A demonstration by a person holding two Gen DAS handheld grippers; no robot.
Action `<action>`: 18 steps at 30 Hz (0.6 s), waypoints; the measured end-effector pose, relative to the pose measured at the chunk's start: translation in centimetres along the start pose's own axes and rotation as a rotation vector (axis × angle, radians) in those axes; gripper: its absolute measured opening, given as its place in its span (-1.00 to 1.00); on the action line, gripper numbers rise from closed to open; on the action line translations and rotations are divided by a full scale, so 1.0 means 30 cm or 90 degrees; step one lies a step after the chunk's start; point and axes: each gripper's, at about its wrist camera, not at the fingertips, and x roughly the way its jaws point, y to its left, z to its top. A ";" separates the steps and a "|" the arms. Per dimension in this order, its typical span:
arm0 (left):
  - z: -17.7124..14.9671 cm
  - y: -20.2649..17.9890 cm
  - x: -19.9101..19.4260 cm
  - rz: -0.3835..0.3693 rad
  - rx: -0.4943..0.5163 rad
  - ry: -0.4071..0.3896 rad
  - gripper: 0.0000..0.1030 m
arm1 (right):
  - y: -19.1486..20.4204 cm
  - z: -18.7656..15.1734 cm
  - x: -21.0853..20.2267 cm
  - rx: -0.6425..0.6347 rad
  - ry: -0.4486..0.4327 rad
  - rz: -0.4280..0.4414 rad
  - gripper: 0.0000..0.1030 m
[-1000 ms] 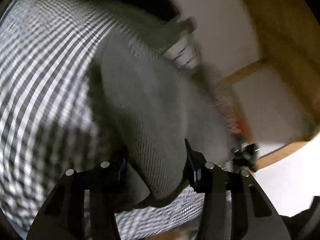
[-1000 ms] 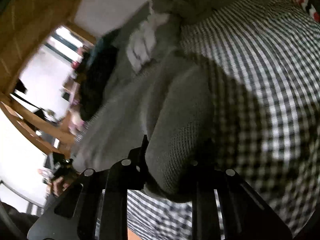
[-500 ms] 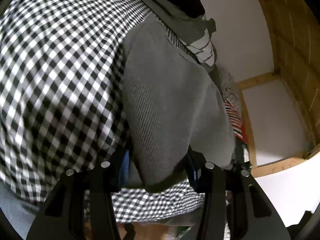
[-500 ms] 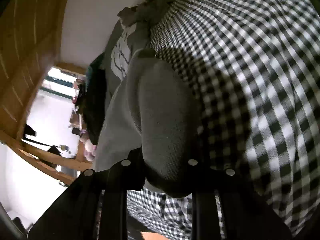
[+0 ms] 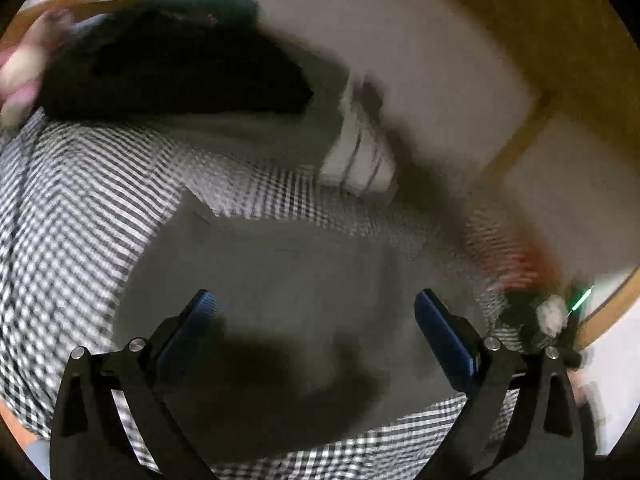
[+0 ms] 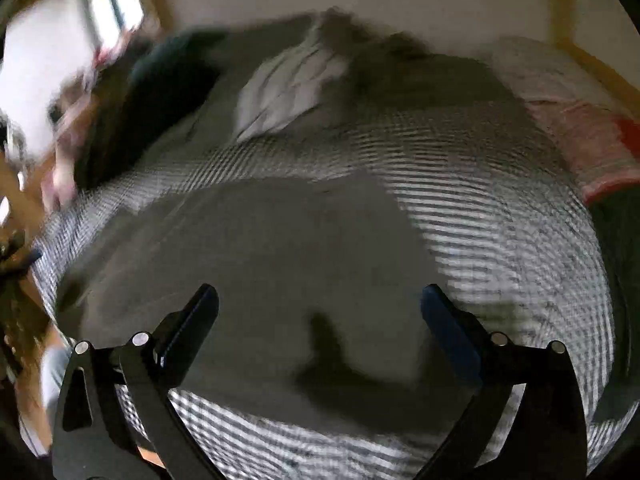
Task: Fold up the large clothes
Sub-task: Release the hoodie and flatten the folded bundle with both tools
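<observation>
Grey knit garment (image 6: 272,264) lies flat on the checked cover (image 6: 500,240).

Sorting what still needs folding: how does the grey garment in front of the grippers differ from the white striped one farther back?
The grey garment is plain; the white striped garment is pale with thin dark lines. The grey one shows much larger and lies spread flat; the striped one sits bunched and creased. The grey one lies below the open left gripper and right gripper; the striped one lies beyond. Both rest on the checked bedcover.

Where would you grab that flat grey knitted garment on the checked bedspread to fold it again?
Probably the grey knitted garment by its near edge, coming from the front: it lies flat, and there its border meets the black-and-white checked bedspread.
</observation>
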 end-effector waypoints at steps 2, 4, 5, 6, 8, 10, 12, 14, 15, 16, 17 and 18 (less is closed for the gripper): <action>-0.016 -0.121 0.210 0.115 0.082 0.083 0.89 | 0.097 0.023 0.108 -0.036 0.058 -0.003 0.95; -0.053 -0.126 0.342 0.204 0.096 0.148 0.89 | 0.186 0.005 0.240 -0.102 0.138 -0.069 0.94; -0.078 -0.098 0.376 0.193 0.075 0.164 0.89 | 0.195 -0.032 0.299 -0.129 0.162 -0.097 0.94; -0.090 -0.072 0.380 0.177 0.061 0.163 0.89 | 0.190 -0.055 0.329 -0.133 0.168 -0.098 0.94; -0.110 -0.034 0.374 0.146 0.056 0.150 0.89 | 0.159 -0.071 0.355 -0.108 0.160 -0.067 0.95; -0.100 -0.035 0.372 0.144 0.055 0.160 0.89 | 0.155 -0.063 0.340 -0.092 0.168 -0.056 0.95; -0.094 -0.035 0.325 0.148 0.058 0.174 0.89 | 0.175 -0.058 0.276 -0.064 0.164 -0.052 0.95; -0.093 -0.063 0.231 0.162 0.075 0.143 0.89 | 0.159 -0.089 0.158 -0.040 0.134 -0.037 0.94; -0.107 -0.072 0.214 0.177 0.089 0.134 0.89 | 0.163 -0.112 0.115 -0.042 0.121 -0.032 0.95; -0.131 -0.061 0.193 0.194 0.105 0.130 0.89 | 0.166 -0.132 0.093 -0.049 0.114 -0.034 0.95; -0.147 -0.045 0.200 0.190 0.102 0.137 0.89 | 0.165 -0.163 0.081 -0.060 0.115 -0.043 0.95; -0.165 -0.019 0.212 0.178 0.090 0.142 0.90 | 0.171 -0.206 0.108 -0.084 0.126 -0.059 0.94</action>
